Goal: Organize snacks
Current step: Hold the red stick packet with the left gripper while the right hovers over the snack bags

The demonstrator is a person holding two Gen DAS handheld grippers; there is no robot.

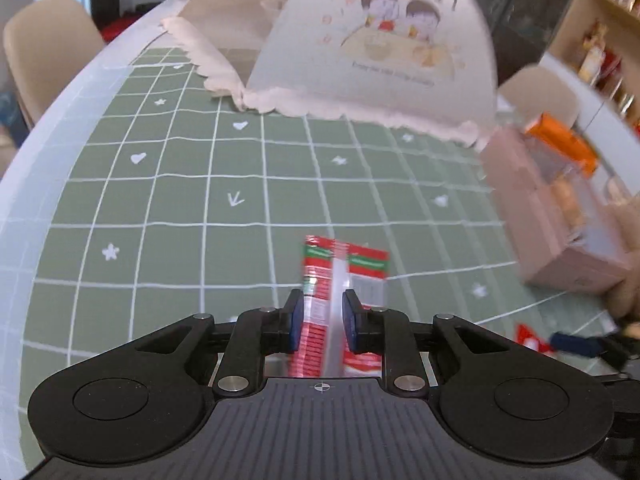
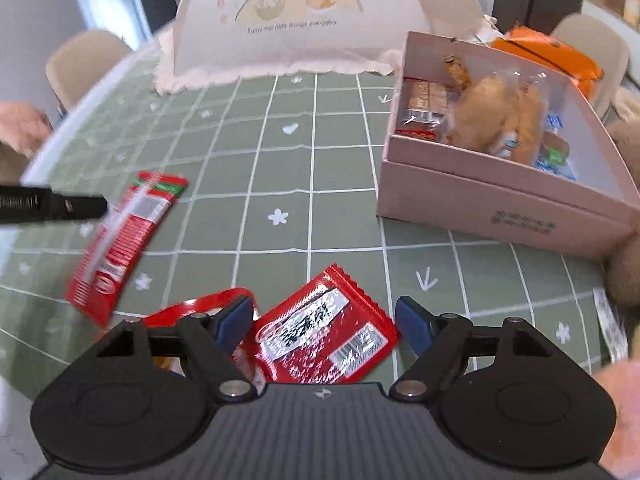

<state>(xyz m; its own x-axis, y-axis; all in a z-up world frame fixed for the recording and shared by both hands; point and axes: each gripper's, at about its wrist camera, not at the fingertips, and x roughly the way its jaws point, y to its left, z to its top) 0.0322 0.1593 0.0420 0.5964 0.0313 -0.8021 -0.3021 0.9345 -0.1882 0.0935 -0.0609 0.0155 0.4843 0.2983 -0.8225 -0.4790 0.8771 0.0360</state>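
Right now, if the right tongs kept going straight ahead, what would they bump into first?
Probably the red snack packet lying between the open right tongs on the green tablecloth; the pink box sits off to the right.

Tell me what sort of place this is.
Probably a home dining room: a table with a green grid tablecloth, a mesh food cover, beige dining chairs around it, and shelves holding packaged goods.

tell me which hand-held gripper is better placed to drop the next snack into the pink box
Left. The left hand-held gripper already clamps a long red snack packet; the right hand-held gripper is open, empty.
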